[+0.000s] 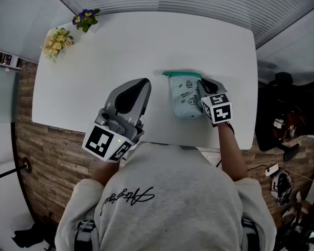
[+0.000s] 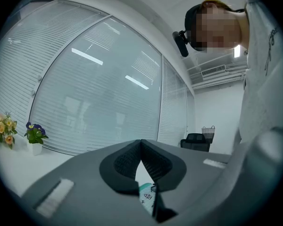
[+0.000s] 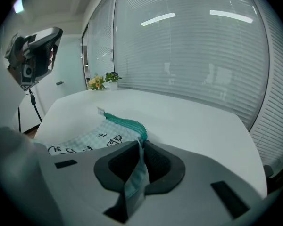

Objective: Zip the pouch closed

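A pale checked pouch [image 1: 184, 97] with a green zipper band [image 1: 182, 74] along its far edge lies on the white table [image 1: 120, 46]. My right gripper [image 1: 202, 83] is shut on the pouch's right side, just below the zipper's end. In the right gripper view a fold of the checked cloth [image 3: 134, 182] is pinched between the pads of that gripper [image 3: 140, 144], and the zipper [image 3: 125, 122] runs off to the left. My left gripper [image 1: 145, 82] hovers left of the pouch, shut and holding nothing. Between the jaws of the left gripper [image 2: 141, 144] a bit of the pouch [image 2: 146, 195] shows below.
Two small flower pots, yellow [image 1: 56, 40] and purple [image 1: 85, 18], stand at the table's far left corner. A dark office chair [image 1: 282, 85] is off the table's right side. Window blinds run behind the table.
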`<state>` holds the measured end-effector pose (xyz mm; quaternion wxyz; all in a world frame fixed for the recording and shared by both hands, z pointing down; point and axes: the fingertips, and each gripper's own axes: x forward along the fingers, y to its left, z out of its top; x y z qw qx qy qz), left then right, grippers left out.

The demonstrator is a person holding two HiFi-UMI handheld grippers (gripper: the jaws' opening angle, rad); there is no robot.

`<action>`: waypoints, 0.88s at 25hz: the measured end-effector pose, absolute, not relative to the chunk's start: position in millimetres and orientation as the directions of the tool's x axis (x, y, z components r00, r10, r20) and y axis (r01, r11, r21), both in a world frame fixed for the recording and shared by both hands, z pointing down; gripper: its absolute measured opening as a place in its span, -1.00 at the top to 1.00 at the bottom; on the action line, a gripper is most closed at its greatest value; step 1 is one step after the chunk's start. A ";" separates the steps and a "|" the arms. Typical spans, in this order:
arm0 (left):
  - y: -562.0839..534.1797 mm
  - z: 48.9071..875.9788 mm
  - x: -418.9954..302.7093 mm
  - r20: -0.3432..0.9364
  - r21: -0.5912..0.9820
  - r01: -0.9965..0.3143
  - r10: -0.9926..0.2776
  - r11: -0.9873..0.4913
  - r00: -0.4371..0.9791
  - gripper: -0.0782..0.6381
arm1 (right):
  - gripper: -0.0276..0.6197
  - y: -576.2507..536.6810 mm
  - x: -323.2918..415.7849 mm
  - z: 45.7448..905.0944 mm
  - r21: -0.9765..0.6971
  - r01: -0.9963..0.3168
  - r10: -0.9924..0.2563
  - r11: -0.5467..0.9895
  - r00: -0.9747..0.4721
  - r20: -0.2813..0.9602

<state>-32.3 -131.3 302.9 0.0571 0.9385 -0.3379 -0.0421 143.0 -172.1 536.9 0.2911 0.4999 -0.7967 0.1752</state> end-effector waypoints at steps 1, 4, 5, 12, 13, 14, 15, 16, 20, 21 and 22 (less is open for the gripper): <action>-131.4 303.8 -31.6 -0.039 0.137 -0.629 -0.639 -0.765 0.768 0.78 | 0.80 -171.6 142.3 533.9 0.010 -0.897 -0.701 0.443 -0.339 0.628; -131.4 306.8 -30.2 -0.037 0.143 -0.627 -0.637 -0.766 0.770 0.78 | 0.80 -169.6 137.5 524.8 0.028 -0.884 -0.716 0.467 -0.359 0.599; -132.0 307.6 -29.8 -0.036 0.146 -0.626 -0.637 -0.766 0.770 0.78 | 0.80 -169.4 136.0 521.5 0.031 -0.882 -0.721 0.471 -0.364 0.590; -130.5 308.7 -26.2 -0.035 0.149 -0.626 -0.637 -0.765 0.770 0.78 | 0.81 -162.1 129.8 487.1 0.020 -0.880 -0.766 0.475 -0.401 0.503; -130.6 309.2 -26.8 -0.034 0.149 -0.628 -0.639 -0.764 0.769 0.78 | 0.81 -160.9 128.8 482.0 0.019 -0.880 -0.771 0.475 -0.406 0.491; -130.8 309.8 -27.3 -0.032 0.150 -0.630 -0.641 -0.762 0.767 0.78 | 0.81 -159.8 127.9 476.9 0.017 -0.880 -0.777 0.475 -0.410 0.478; -131.0 310.4 -27.7 -0.031 0.151 -0.631 -0.642 -0.761 0.766 0.78 | 0.81 -158.6 127.3 471.7 0.015 -0.880 -0.782 0.475 -0.414 0.466; -131.3 311.0 -28.1 -0.029 0.152 -0.632 -0.643 -0.760 0.766 0.78 | 0.81 -157.6 126.7 466.5 0.013 -0.880 -0.787 0.474 -0.417 0.454; -130.8 312.2 -28.1 -0.024 0.151 -0.635 -0.645 -0.758 0.764 0.78 | 0.81 -153.7 126.1 444.0 -0.003 -0.883 -0.809 0.469 -0.432 0.398; -130.2 312.3 -27.5 -0.023 0.150 -0.635 -0.645 -0.758 0.764 0.78 | 0.81 -152.4 126.2 437.9 -0.007 -0.883 -0.815 0.469 -0.435 0.383; -129.5 312.4 -27.0 -0.022 0.148 -0.636 -0.645 -0.758 0.764 0.78 | 0.81 -151.2 126.1 431.9 -0.009 -0.883 -0.819 0.469 -0.439 0.369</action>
